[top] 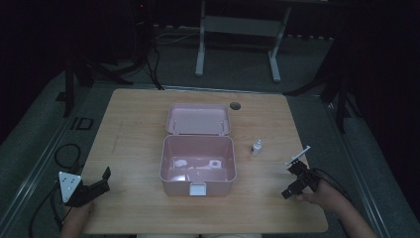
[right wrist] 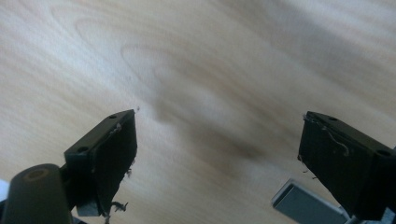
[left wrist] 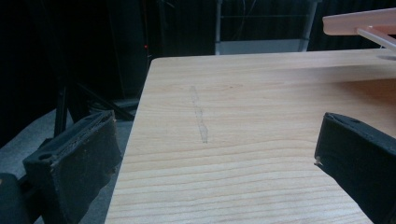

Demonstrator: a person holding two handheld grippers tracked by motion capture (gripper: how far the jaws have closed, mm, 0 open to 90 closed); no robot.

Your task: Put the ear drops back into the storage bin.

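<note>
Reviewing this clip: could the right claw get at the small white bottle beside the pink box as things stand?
Probably yes. The right claw is open and holds nothing, and bare table lies between it and the small white bottle, which stands clear of the pink box.

The desk [top: 133, 124] is pale wood with fine grain lines; the box [top: 198, 166] and its lid [top: 198, 119] are pink. The bottle [top: 256, 147] is white; both grippers' jaws are black.
</note>
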